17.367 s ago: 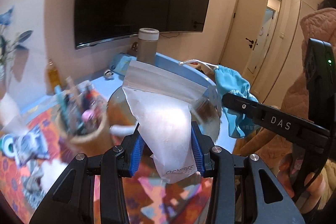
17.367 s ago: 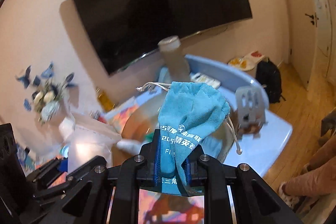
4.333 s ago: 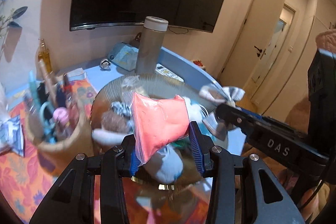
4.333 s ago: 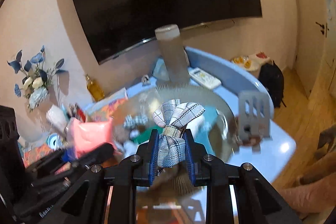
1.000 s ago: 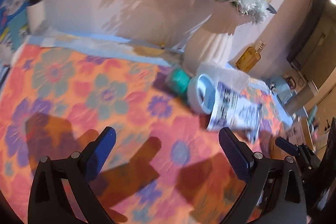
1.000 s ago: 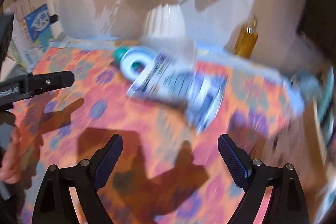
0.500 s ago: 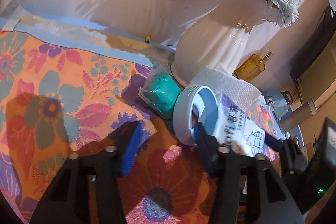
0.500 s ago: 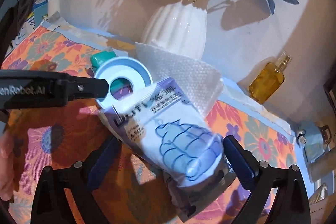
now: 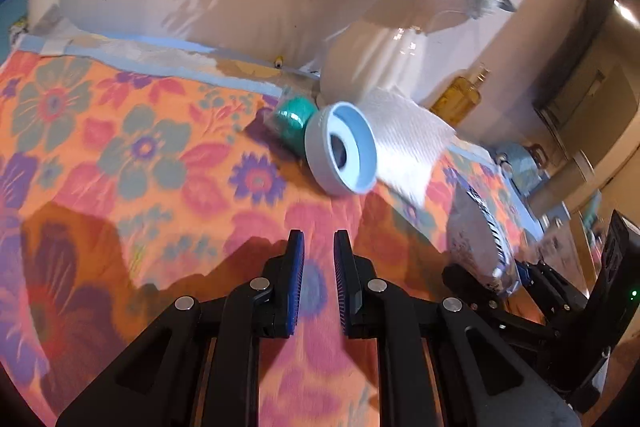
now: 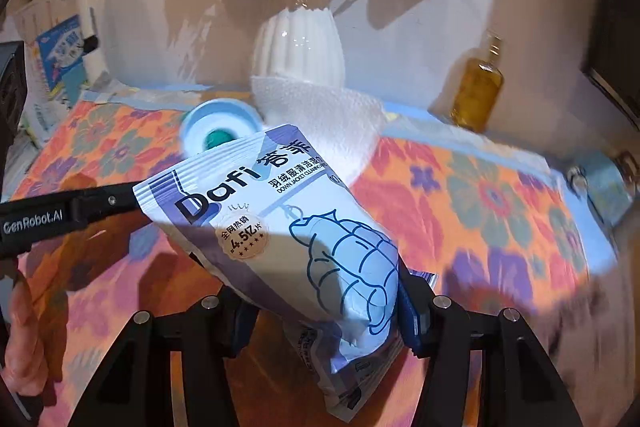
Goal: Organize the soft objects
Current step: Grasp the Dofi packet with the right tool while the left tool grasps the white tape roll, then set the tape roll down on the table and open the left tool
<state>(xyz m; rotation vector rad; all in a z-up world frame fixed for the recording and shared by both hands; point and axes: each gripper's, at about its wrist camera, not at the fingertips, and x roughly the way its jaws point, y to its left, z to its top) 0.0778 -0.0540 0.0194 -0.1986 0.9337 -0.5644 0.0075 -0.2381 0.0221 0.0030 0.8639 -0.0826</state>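
My right gripper (image 10: 324,303) is shut on a white and purple Dafi wipes pack (image 10: 288,219) and holds it above the flowered cloth; the pack also shows at the right of the left wrist view (image 9: 480,243). My left gripper (image 9: 319,247) is nearly closed and empty, with a narrow gap between its blue pads, low over the cloth. Ahead of it lie a teal bagged bundle (image 9: 292,115), a blue and white ring (image 9: 344,159) and a white bubble-wrap sheet (image 9: 404,143). The ring (image 10: 220,127) and the sheet (image 10: 320,111) also show behind the pack in the right wrist view.
An orange flowered cloth (image 9: 120,155) covers the table. A white ribbed vase (image 10: 298,47) with flowers stands against the wall. An amber bottle (image 10: 476,95) stands to its right. Printed packs (image 10: 60,55) lean at the far left.
My right gripper has closed on the wipes pack and lifted it. My left gripper has drawn back from the teal bundle and ring, and its jaws have narrowed, empty.
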